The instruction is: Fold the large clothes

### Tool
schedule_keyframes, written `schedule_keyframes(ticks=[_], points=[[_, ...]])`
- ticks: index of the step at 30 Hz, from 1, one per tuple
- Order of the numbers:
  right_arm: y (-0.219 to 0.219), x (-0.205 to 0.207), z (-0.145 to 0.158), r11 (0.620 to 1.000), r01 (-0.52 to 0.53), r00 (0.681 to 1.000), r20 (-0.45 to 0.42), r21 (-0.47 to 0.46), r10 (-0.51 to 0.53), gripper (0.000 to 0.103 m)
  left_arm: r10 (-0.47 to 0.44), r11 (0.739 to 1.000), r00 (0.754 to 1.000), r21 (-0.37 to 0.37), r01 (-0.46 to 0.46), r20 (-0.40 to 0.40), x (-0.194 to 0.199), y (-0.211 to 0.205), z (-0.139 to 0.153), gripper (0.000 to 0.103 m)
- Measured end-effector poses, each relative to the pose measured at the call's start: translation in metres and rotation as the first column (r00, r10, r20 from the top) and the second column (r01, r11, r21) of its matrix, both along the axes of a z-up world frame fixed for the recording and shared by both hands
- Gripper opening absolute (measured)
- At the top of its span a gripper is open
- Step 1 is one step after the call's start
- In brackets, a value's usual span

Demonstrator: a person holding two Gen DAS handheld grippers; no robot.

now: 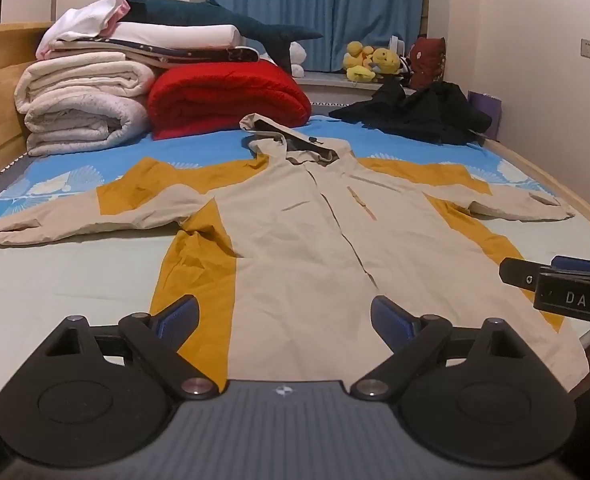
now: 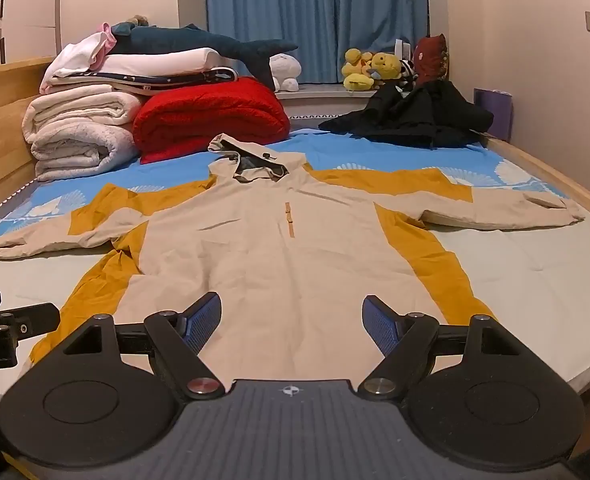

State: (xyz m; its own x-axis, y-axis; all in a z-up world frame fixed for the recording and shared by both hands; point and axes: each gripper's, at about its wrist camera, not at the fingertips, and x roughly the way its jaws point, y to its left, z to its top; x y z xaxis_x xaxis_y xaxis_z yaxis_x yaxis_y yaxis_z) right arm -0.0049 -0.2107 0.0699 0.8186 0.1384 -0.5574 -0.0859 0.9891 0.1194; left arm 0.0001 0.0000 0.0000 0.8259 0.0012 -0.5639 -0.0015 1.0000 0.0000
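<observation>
- My left tool (image 1: 285, 322) hangs just over the jacket's hem, jaws spread wide with nothing between them
- My right tool (image 2: 291, 320) sits beside it, equally wide, holding nothing; both tilt down at the hem, ready, I judge, for a first grab
- The jacket (image 1: 295, 240) lies front up and flat on the bed (image 1: 55, 272), sleeves stretched out to each side, which gives me clear edges to fold from
- Its hood (image 1: 291, 140) points away from me, toward the far end
- Beyond it, the red quilt (image 1: 227, 96) and white blankets (image 1: 83, 108) are stacked at the left, out of my way
- A dark garment (image 1: 419, 114) lies heaped at the far right, probably next
</observation>
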Motion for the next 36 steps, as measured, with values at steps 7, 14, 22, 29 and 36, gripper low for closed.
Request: schedule_keyframes(ticks=[7, 14, 22, 29, 36], points=[[-0.0004, -0.0008, -0.0003, 1.0, 0.001, 1.0, 0.0, 0.0, -0.001, 0.079, 0.003, 1.0, 1.0, -0.006, -0.003, 0.005, 0.0001, 0.0021, -0.002, 0.095], [-0.001, -0.0014, -0.0005, 1.0, 0.0, 1.0, 0.001, 0.0, 0.0, 0.079, 0.003, 1.0, 1.0, -0.009, -0.003, 0.006, 0.0013, 0.0039, -0.0014, 0.095], [-0.0028, -0.0014, 0.0009, 1.0, 0.004, 1.0, 0.005, 0.001, -0.004, 0.078, 0.003, 1.0, 1.0, -0.011, -0.002, 0.009, -0.0005, 0.0024, 0.0007, 0.095], [-0.004, -0.0008, 0.0029, 1.0, -0.001, 1.0, 0.009, 0.0, 0.001, 0.076, -0.001, 1.0, 1.0, -0.017, 0.002, 0.014, 0.0006, 0.0047, 0.0063, 0.089], [-0.0042, -0.0018, 0.003, 1.0, -0.007, 1.0, 0.01, -0.002, 0.007, 0.074, -0.005, 1.0, 1.0, -0.018, 0.005, 0.011, 0.001, 0.004, 0.0072, 0.082]])
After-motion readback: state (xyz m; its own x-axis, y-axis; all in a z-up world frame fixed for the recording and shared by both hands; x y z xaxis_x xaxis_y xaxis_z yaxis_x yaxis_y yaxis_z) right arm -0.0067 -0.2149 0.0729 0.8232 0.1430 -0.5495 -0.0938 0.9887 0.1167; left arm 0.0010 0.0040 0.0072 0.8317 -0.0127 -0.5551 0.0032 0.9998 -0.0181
